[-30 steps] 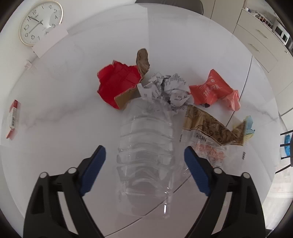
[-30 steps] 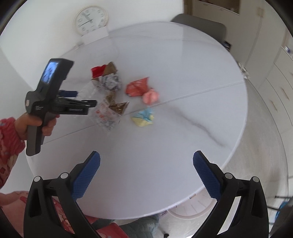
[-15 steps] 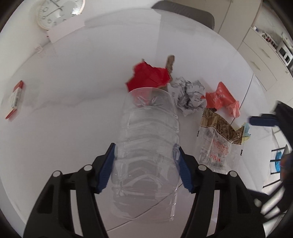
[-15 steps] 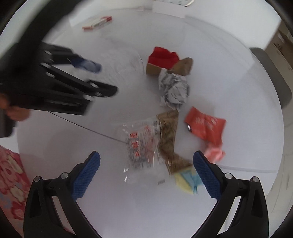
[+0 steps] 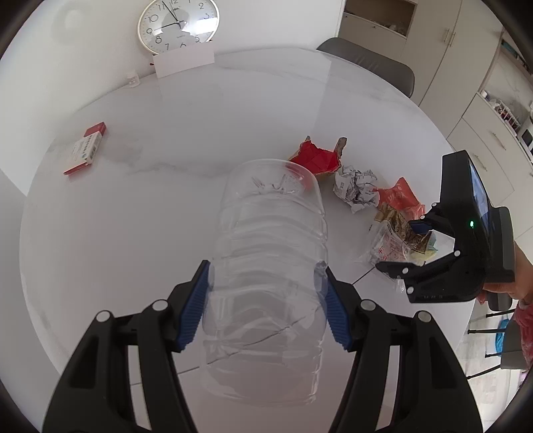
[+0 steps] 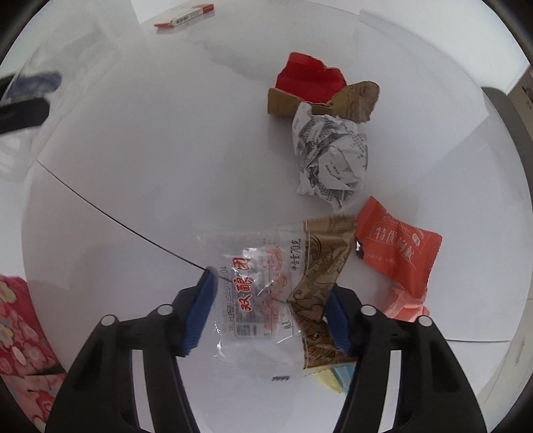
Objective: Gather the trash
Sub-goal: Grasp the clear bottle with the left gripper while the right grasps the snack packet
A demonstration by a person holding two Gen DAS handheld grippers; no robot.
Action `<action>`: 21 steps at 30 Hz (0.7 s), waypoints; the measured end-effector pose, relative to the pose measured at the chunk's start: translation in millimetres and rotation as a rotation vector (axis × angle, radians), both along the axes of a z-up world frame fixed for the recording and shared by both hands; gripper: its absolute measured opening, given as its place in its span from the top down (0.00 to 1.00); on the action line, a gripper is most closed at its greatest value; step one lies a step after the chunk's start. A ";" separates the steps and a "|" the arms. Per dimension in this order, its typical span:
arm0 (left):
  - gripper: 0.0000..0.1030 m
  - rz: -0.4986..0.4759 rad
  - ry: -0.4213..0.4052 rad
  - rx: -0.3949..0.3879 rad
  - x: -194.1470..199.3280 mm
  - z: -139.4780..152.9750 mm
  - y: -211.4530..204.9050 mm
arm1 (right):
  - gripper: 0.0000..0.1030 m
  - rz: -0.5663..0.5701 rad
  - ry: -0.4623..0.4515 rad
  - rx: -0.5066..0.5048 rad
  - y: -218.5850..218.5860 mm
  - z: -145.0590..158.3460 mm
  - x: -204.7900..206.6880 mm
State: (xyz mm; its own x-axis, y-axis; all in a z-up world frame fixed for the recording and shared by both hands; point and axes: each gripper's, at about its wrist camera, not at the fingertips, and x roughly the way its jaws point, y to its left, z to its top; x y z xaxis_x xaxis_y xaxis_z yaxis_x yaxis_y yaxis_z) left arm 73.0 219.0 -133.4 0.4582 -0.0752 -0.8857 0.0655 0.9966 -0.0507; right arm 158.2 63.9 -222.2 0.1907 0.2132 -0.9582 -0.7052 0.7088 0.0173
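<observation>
My left gripper [image 5: 265, 304] is shut on a clear plastic bottle [image 5: 269, 259] and holds it above the white round table [image 5: 166, 173]. My right gripper [image 6: 269, 311] straddles a clear and brown snack wrapper [image 6: 279, 289] lying on the table, with the blue pads at its two sides; whether they press it I cannot tell. Further out lie a crumpled printed paper [image 6: 333, 156], a torn red carton [image 6: 309, 83] and an orange packet [image 6: 396, 246]. The right gripper also shows in the left wrist view [image 5: 429, 246], over the wrapper [image 5: 389, 243].
A small red and white box [image 5: 85, 148] lies at the table's far left. A wall clock [image 5: 176, 23] and a white card [image 5: 183, 60] stand at the far edge. A grey chair [image 5: 376, 66] is behind the table. Yellow and pink scraps [image 6: 336, 376] lie by the right gripper.
My left gripper has closed on the bottle and lifted it. My right gripper has swung over to the trash pile, come down around the snack wrapper and narrowed.
</observation>
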 end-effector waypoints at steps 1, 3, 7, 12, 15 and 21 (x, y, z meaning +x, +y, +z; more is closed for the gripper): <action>0.41 0.004 0.000 -0.001 -2.4 0.5 -2.1 | 0.44 -0.009 0.003 0.017 -3.5 1.9 -0.1; 0.41 0.011 0.005 0.000 -4.7 0.0 -7.3 | 0.46 -0.024 0.008 0.037 -8.9 4.1 -2.9; 0.41 0.002 -0.002 0.008 -16.4 5.7 -19.7 | 0.48 -0.076 0.004 0.106 -25.6 17.3 -10.9; 0.41 -0.054 -0.014 0.000 -36.5 18.9 -51.9 | 0.48 -0.264 -0.030 0.303 -83.1 64.8 -44.0; 0.41 -0.114 -0.015 -0.020 -48.5 25.0 -81.9 | 0.48 -0.394 -0.073 0.385 -133.7 91.1 -80.6; 0.41 -0.272 0.002 -0.067 -69.9 26.0 -159.4 | 0.47 -0.643 -0.118 0.374 -228.7 99.5 -164.4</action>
State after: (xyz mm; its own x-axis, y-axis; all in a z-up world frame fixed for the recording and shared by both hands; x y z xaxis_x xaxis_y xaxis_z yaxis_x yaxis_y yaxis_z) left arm 3.1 59.6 -107.4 0.4113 -0.2536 -0.8755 0.3300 0.9368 -0.1163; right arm -6.2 -164.8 -122.7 0.4844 0.3321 -0.8094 -0.1660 0.9432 0.2877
